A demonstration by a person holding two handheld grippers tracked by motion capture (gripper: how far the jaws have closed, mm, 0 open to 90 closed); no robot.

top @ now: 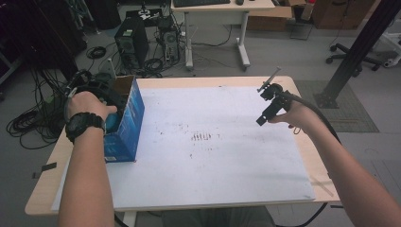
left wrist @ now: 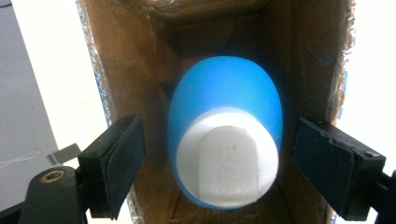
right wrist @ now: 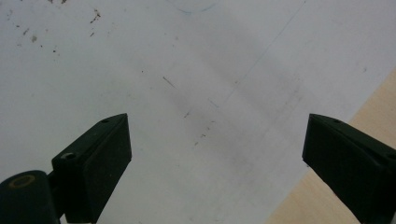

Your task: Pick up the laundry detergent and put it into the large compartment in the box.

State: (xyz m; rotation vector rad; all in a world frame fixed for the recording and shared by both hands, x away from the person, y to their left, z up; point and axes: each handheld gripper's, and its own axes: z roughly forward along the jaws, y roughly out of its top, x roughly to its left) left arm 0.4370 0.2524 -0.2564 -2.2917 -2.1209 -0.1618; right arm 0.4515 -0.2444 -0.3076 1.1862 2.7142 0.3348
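Observation:
A blue cardboard box point(top: 126, 119) with an open brown top stands at the table's left edge. Inside it lies a blue egg-shaped object point(left wrist: 224, 98) with a white flat end point(left wrist: 227, 156) facing the left gripper view. My left gripper point(left wrist: 219, 154) is open at the box's mouth, its jaws wide on either side of the object and apart from it. In the high view the hand covers most of this gripper point(top: 101, 93). My right gripper point(top: 265, 104) hovers open over the right part of the white sheet point(right wrist: 154, 70), with nothing between its jaws point(right wrist: 217, 158).
The white sheet point(top: 213, 142) covers most of the wooden table point(top: 326, 184) and carries dark smudges near its middle. Beyond the table stand a computer tower point(top: 130, 40), floor cables point(top: 33, 120), a desk point(top: 217, 14) and a black slanted post point(top: 359, 47).

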